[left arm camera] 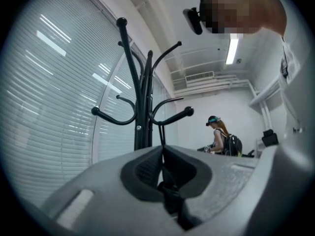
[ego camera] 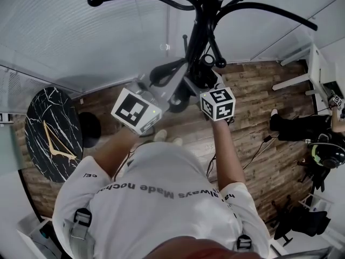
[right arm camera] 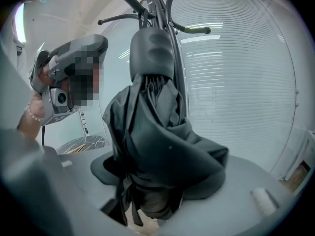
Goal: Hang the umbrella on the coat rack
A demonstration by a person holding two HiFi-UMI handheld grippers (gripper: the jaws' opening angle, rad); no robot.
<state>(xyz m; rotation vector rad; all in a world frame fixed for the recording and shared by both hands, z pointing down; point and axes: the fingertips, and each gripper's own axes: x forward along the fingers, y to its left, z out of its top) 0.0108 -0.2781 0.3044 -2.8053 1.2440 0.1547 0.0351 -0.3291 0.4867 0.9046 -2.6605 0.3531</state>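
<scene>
The black coat rack [ego camera: 202, 15] stands right in front of me. In the left gripper view my left gripper [left arm camera: 162, 149] is shut on the umbrella's thin black strap [left arm camera: 161, 132]. The strap runs straight up to a knobbed hook [left arm camera: 187, 112] of the rack [left arm camera: 142, 117]. The folded dark umbrella [right arm camera: 157, 146] stands with its grey handle [right arm camera: 152, 48] upward, close against the rack's pole [right arm camera: 162, 4]. My right gripper [right arm camera: 165, 181] is open. The umbrella's canopy sits between its wide jaws, and fabric spills over them. In the head view both grippers [ego camera: 175, 80] [ego camera: 200, 85] meet at the pole.
A round black marble table [ego camera: 54, 134] stands to the left. A wall of white blinds [ego camera: 81, 31] runs behind the rack. A person [ego camera: 318, 134] sits on the wooden floor at the right beside a white desk [ego camera: 315, 69]. Another person [left arm camera: 224, 136] stands further back.
</scene>
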